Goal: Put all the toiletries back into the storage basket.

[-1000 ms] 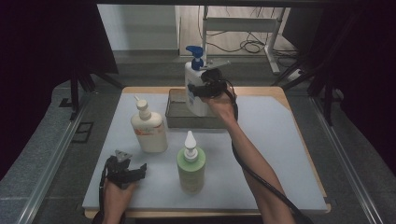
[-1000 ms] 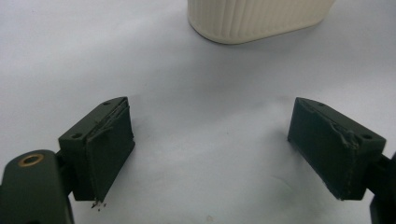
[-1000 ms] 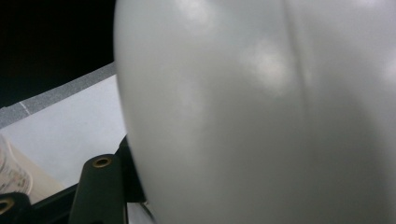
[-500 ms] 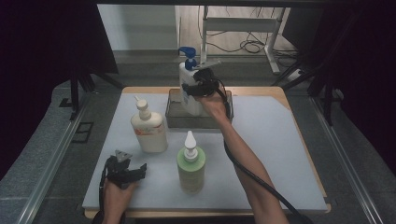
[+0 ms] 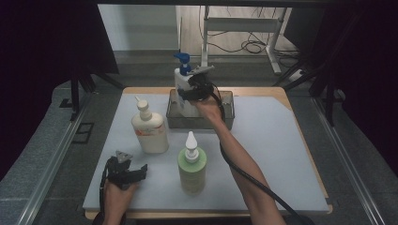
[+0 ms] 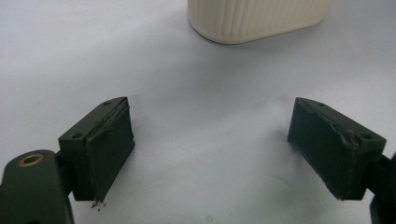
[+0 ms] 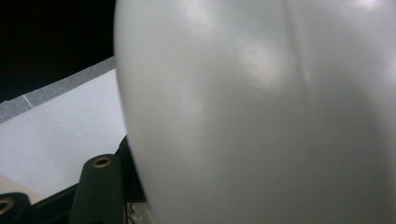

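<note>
A white pump bottle (image 5: pixel 181 83) with a blue pump head (image 5: pixel 183 60) is upright at the back centre, its base down inside a clear rectangular bin (image 5: pixel 226 117). My right gripper (image 5: pixel 191 90) is shut on the bottle's body from the right side. In the right gripper view the bottle's white wall (image 7: pixel 261 112) sits close against the camera, with one finger (image 7: pixel 100 186) pressed to its left. My left gripper (image 5: pixel 127 171) rests on the mat at the front left; its jaws (image 6: pixel 210 149) stand open with nothing between them.
A cream bottle (image 5: pixel 149 130) stands left of the bin, and its ribbed base (image 6: pixel 257 18) lies just ahead of the left gripper. A green bottle (image 5: pixel 192 168) with a white nozzle stands at the front centre. The grey mat (image 5: pixel 281 154) covers the table.
My right gripper has carried the white pump bottle leftward and down, so its base now sits inside the bin. The left gripper has stayed put.
</note>
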Tool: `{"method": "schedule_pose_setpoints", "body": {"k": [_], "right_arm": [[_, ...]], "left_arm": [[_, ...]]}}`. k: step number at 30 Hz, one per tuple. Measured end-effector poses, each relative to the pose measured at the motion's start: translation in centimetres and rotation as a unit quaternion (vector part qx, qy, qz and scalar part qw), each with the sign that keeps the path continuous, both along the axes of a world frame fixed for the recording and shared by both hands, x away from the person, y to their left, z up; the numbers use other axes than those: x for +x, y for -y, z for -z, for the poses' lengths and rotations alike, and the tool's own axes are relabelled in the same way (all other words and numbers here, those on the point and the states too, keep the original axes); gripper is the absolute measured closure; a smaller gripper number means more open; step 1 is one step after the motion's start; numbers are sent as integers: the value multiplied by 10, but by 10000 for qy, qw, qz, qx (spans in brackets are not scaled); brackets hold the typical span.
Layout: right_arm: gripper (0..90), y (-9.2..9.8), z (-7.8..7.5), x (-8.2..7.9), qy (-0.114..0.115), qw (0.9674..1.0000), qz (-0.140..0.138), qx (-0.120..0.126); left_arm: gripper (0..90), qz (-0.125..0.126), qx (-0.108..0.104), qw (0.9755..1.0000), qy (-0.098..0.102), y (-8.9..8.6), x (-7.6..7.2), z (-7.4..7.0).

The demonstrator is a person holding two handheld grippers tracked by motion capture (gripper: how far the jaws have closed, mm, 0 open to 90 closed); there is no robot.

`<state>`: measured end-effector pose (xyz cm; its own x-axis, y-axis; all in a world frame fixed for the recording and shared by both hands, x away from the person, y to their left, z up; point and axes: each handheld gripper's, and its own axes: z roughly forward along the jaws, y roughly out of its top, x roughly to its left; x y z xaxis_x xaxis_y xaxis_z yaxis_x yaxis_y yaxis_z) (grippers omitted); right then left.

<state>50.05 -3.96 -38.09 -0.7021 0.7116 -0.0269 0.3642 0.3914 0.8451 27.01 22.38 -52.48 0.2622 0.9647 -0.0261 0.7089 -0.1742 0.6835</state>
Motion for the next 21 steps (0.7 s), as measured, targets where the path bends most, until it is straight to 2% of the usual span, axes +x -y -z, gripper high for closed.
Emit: {"method": "schedule_pose_setpoints", "body": {"k": [21], "right_arm": [[380, -10, 25, 1, -246, 9996, -21, -148]], "left_arm": [[137, 8, 13, 10000, -7, 0, 0, 0]]}}
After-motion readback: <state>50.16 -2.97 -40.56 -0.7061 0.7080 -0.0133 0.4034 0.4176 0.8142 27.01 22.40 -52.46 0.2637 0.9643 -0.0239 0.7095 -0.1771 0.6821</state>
